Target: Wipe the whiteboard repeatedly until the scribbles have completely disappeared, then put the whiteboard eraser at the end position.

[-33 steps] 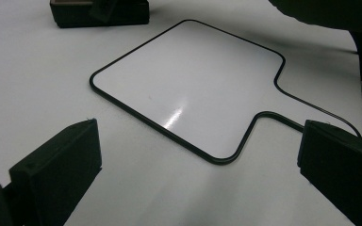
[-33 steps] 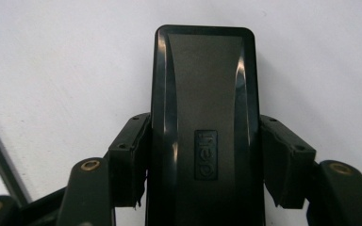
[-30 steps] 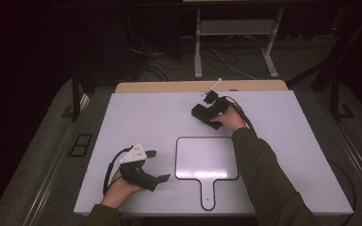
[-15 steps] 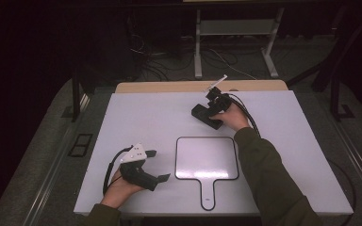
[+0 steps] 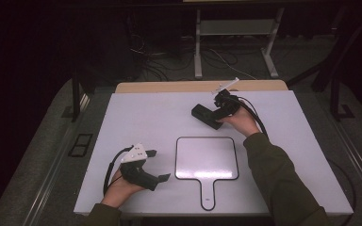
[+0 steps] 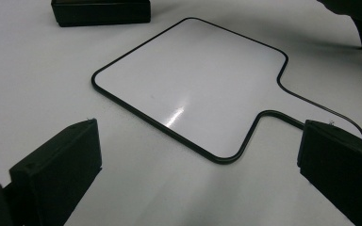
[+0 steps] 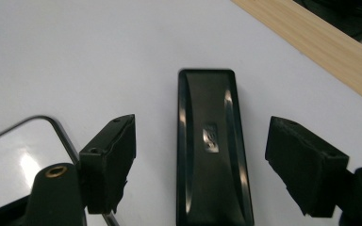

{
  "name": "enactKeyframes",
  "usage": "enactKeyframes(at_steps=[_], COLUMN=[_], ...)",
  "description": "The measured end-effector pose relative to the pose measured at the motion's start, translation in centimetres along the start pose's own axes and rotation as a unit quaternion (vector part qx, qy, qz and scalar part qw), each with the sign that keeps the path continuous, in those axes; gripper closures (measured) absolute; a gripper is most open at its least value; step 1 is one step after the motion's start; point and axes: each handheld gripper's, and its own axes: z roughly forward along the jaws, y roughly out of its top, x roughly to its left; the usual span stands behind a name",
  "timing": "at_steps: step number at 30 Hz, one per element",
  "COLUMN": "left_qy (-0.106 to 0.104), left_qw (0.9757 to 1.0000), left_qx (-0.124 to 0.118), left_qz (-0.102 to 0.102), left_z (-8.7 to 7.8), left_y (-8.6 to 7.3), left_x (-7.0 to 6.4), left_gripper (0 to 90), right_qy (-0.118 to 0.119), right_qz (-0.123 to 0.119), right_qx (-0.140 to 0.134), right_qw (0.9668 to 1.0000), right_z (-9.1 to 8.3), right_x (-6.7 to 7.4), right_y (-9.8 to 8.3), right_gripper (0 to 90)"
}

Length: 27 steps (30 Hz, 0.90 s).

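High view: white table [image 5: 141, 117], its far edge backed by a strip of pale wood [image 5: 169, 86]. Landmark item: paddle-shaped whiteboard [image 5: 206, 158], black-rimmed, lying flat near the table's front edge, handle pointing toward the person.

Black eraser block [image 5: 205, 116]: lies beyond the whiteboard, apart from its far edge, partly covered at its right end by the right gripper [image 5: 219, 110] and right hand [image 5: 239, 120]. The gripper's jaws are hard to make out here against the block.

Left gripper [image 5: 158, 165]: left of the whiteboard, near its left rim, resting low over the table in the left hand [image 5: 120, 186]; jaws spread wide, nothing between them. Grey plate on top; cable loops behind it.

Left gripper view: two black jaws at the bottom corners, well apart, both cut off by the frame. Between them the whiteboard [image 6: 193, 80] with a bright glare patch; its handle runs off at right behind the right-hand jaw. Eraser block [image 6: 101, 12] beyond the whiteboard, cropped by the top edge.

Right gripper view: jaws spread, flanking the eraser block [image 7: 212, 146] on either side without touching it; the block's near end is cut off at the bottom. A small embossed mark on its top is unreadable. A whiteboard corner [image 7: 23, 141] sits at lower left, partly hidden by the left-hand jaw. Wood strip [image 7: 311, 44] at upper right.

Surroundings beyond the table are dark; cables and a metal stand are faintly visible on the floor.
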Motion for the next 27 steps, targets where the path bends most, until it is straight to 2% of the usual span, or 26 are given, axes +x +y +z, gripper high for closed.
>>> enactKeyframes(at_steps=[6, 14, 18, 23, 27], left_qy=[0.001, 0.001, 0.001, 0.002, 0.002], left_qw=[1.0, 1.0, 1.0, 1.0, 1.0], left_qx=[0.0, 0.002, 0.002, 0.004, 0.004], left_qz=[0.002, 0.003, 0.002, 0.002, 0.001], left_z=[0.0, 0.0, 0.0, -0.1, -0.1], left_y=[0.0, 0.0, 0.0, 0.0, -0.1], left_x=[0.0, -0.1, 0.0, 0.0, 0.1], left_gripper=[0.0, 0.0, 0.0, 0.0, 0.0], right_qy=[0.001, 0.018, 0.025, 0.022, 0.028], right_qz=[0.006, 0.007, 0.014, 0.013, 0.025], right_qx=[-0.02, -0.041, -0.051, -0.059, -0.068], right_qw=[0.9998, 0.999, 0.9983, 0.9979, 0.997], right_z=[-1.6, -3.8, -4.7, -5.8, -6.7], right_x=[0.5, 1.2, 1.4, 1.6, 1.7], right_y=[-1.4, -3.2, -4.4, -6.0, -7.5], right_gripper=[23.5, 21.9, 21.6, 20.2, 18.6])
